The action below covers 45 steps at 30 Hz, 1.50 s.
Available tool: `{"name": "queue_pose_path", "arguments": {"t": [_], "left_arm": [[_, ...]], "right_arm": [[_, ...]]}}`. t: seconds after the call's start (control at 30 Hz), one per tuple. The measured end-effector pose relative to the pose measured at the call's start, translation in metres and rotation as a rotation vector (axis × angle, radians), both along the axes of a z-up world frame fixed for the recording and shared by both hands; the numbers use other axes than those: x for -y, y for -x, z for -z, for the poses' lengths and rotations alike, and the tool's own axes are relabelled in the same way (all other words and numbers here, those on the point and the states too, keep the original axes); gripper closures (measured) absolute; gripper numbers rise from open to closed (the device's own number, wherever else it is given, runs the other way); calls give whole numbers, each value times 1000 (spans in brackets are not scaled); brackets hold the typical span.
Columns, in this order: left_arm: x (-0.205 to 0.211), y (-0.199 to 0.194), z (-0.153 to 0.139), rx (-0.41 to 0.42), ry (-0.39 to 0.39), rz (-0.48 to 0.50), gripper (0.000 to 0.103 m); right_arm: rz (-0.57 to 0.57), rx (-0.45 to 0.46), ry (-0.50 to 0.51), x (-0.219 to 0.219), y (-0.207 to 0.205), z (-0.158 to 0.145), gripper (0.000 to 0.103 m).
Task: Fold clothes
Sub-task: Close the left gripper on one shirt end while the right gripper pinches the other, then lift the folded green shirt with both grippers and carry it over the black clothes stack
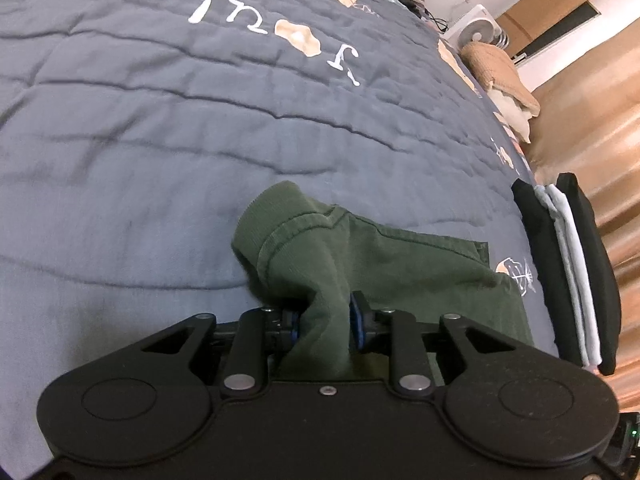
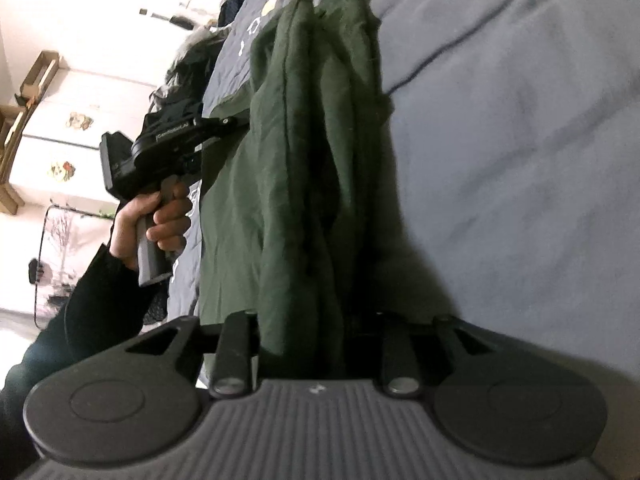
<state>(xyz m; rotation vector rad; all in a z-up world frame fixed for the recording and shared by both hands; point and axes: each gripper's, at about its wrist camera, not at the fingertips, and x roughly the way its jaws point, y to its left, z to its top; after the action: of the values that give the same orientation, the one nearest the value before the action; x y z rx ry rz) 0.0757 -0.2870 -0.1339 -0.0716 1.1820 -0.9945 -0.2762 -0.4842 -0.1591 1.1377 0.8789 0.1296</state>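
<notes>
While bunched between both jaw pairs, green garment [image 1: 360,248], left gripper [image 1: 323,320] clamping it, right gripper [image 2: 316,344] grasping folds.

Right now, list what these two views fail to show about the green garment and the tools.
- Right tool: right wrist view, bunched green garment hides its fingertips.
- Garment's type: both views, folds conceal its shape.
- Left tool: clamped on cloth; pad contact partly covered.
- Folded stack: left wrist view, only edges show.
</notes>
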Motion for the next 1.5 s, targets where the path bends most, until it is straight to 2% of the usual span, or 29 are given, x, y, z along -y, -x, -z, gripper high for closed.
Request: {"name": "queue_pose_path", "arguments": {"t": [0.2,0.53,0.73,1.1,1.5], "left_arm": [[1,12,-21,76,-12,-17,89],[5,54,-86,189,3,-8,92],[15,92,-133,252,54,1,92],[46,181,-217,382,168,40,92],[75,264,-270,472,273,49,92]], "right_arm": [[31,16,-13,1,4,-5,83],[44,80,5,6,18,-50,85],[80,125,23,18,46,-78,85],[128,194,149,50,106,-141,85],[147,256,268,79,172,-191,85]]}}
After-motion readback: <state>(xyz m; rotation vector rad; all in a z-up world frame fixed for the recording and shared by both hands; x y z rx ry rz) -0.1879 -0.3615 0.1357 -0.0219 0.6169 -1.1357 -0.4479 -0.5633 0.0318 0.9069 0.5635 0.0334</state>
